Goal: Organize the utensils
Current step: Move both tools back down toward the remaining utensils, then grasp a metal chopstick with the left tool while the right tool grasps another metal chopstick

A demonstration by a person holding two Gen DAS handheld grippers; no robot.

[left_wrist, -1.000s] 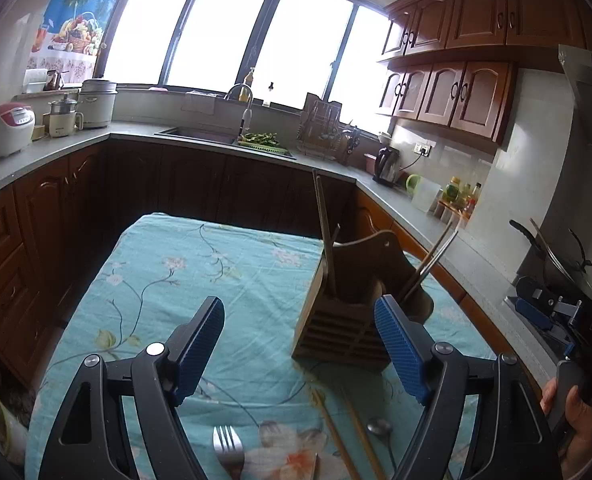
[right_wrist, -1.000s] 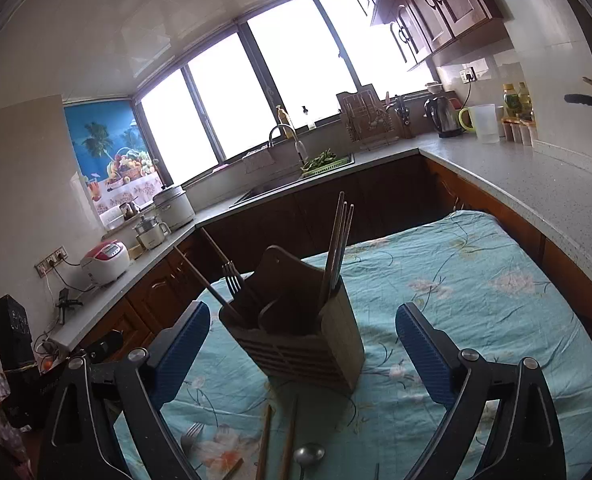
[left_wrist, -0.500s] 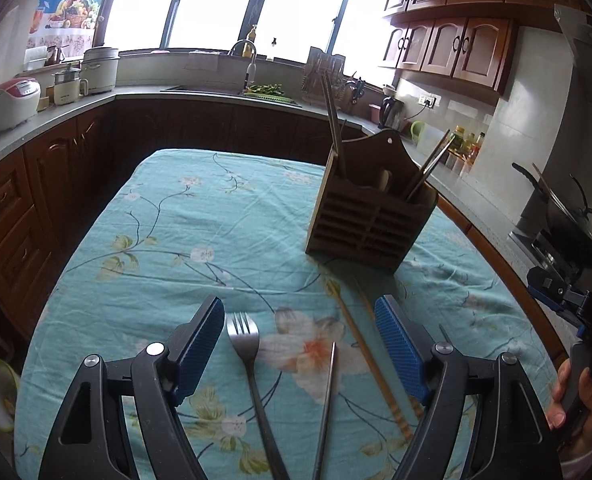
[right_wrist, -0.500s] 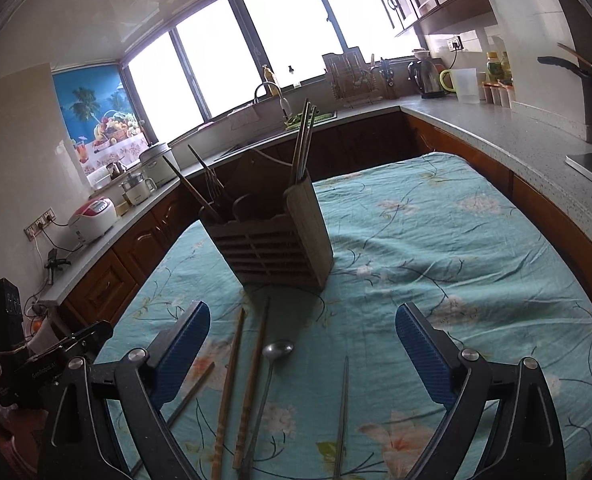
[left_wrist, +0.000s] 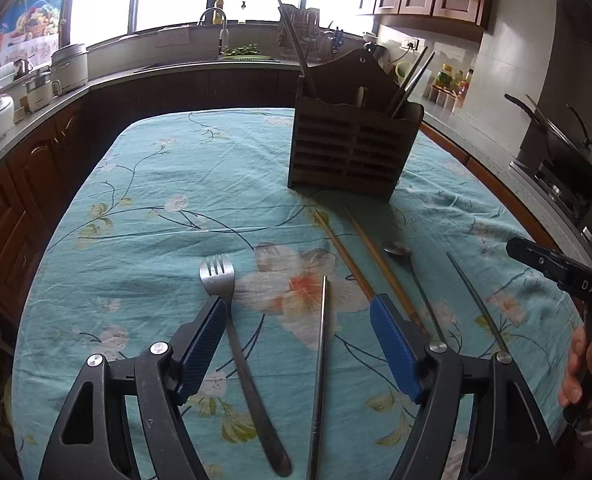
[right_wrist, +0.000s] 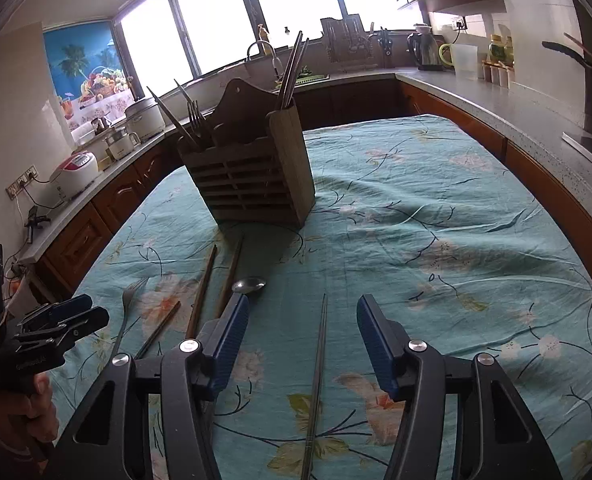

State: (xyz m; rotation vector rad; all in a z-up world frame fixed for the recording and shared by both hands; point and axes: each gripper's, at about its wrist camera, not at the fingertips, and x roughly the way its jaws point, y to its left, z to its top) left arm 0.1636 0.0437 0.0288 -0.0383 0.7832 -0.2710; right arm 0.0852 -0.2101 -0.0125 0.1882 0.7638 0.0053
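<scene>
Kitchen, dark wood cabinets, bright windows behind; bench covered with a teal floral cloth (left_wrist: 167, 184). Nearest in the left wrist view: left gripper (left_wrist: 298, 322), jaws wide, holding nothing, low over the cloth. Between its pads lie a fork (left_wrist: 235, 344), tines pointing away, just beside the left pad, and one metal chopstick (left_wrist: 320, 360). Beyond the right pad: two wooden chopsticks (left_wrist: 360, 264) lying side by side, then a spoon (left_wrist: 410, 272), then a second metal chopstick (left_wrist: 476, 304) further right. Right gripper (right_wrist: 302, 326), jaws wide, empty; that second metal chopstick (right_wrist: 319, 368) lies lengthwise between its pads, and the spoon bowl (right_wrist: 249, 284) sits just past its left pad. Far: wooden slatted utensil holder (left_wrist: 352, 148) upright near the bench centre, already containing chopsticks and a fork (right_wrist: 195, 118) in separate compartments.
</scene>
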